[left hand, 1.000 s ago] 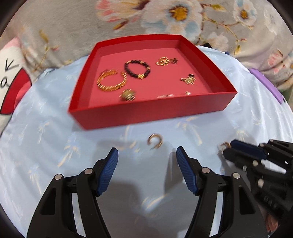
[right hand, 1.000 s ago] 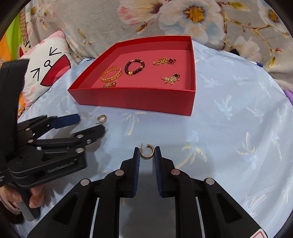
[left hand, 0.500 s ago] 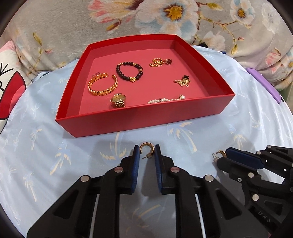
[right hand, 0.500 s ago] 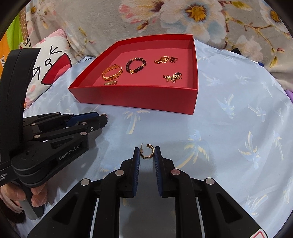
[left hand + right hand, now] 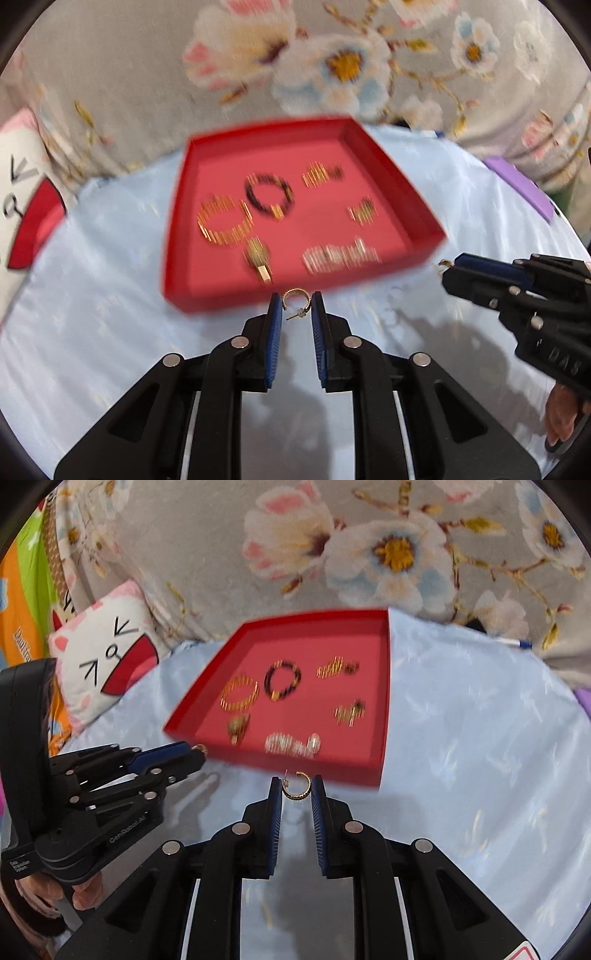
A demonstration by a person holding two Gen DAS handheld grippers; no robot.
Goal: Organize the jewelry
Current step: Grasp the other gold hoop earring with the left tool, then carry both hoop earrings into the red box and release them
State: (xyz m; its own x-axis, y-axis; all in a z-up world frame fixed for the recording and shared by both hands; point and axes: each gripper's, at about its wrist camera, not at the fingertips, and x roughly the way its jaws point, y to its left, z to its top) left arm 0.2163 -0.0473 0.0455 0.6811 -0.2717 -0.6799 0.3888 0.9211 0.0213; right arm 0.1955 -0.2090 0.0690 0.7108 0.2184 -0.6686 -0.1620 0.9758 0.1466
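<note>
Holding a gold hoop earring each, the left tongs (image 5: pixel 296 308) and right tongs (image 5: pixel 296 788) are closed down to a narrow gap on the left earring (image 5: pixel 295 300) and right earring (image 5: pixel 296 790), both just short of the red tray (image 5: pixel 221 295). Bracelets and charms already lie inside; the two earrings remain. "GenRobot.AI" reads on the left tongs' body.
</note>
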